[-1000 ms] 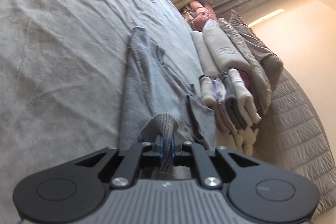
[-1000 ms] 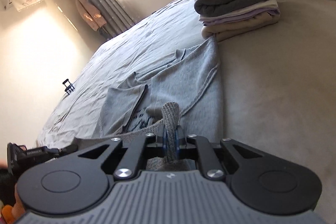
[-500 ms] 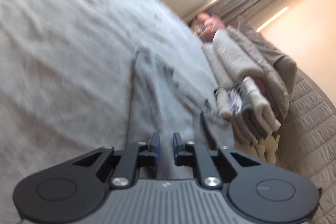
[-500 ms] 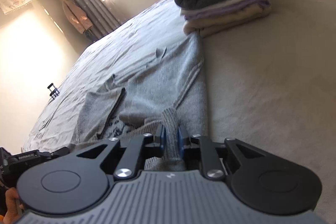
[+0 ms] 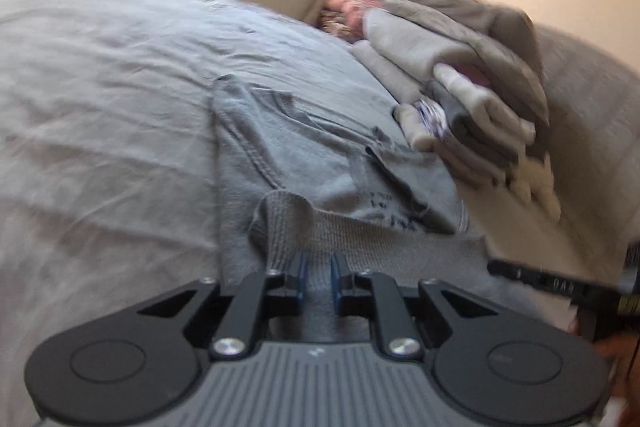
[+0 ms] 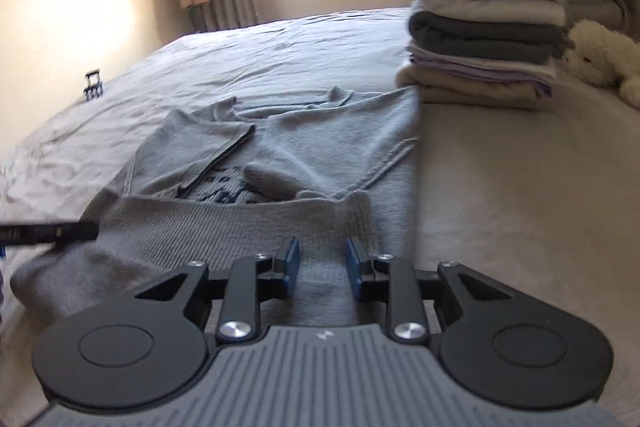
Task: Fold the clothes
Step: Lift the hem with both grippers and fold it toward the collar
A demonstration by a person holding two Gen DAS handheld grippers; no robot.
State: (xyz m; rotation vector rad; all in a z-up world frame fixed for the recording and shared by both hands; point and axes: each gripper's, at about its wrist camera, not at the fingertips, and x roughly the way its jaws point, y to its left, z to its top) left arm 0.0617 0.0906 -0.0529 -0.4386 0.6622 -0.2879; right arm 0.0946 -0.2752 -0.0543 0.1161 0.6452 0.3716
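A grey knit sweater (image 5: 304, 155) lies flat on the bed, one sleeve folded in over its body. Its ribbed hem (image 5: 360, 231) rests doubled over the lower part, just ahead of my left gripper (image 5: 319, 275). That gripper's jaws are opening, and the blue pads stand apart from the knit below them without pressing it. In the right wrist view the same sweater (image 6: 328, 147) and hem (image 6: 224, 227) lie in front of my right gripper (image 6: 323, 263). Its jaws are opening too, wider, with only loose fabric under the gap.
A stack of folded clothes (image 6: 484, 47) stands at the sweater's far right corner, with a white plush toy (image 6: 604, 59) beside it. Piled bedding (image 5: 460, 27) lies behind the stack. Wrinkled grey sheet (image 5: 100, 107) spreads to the left.
Both grippers were shut on the raised ribbed hem; now their jaws have parted and the hem lies flat on the sweater. Both views have rolled towards level.
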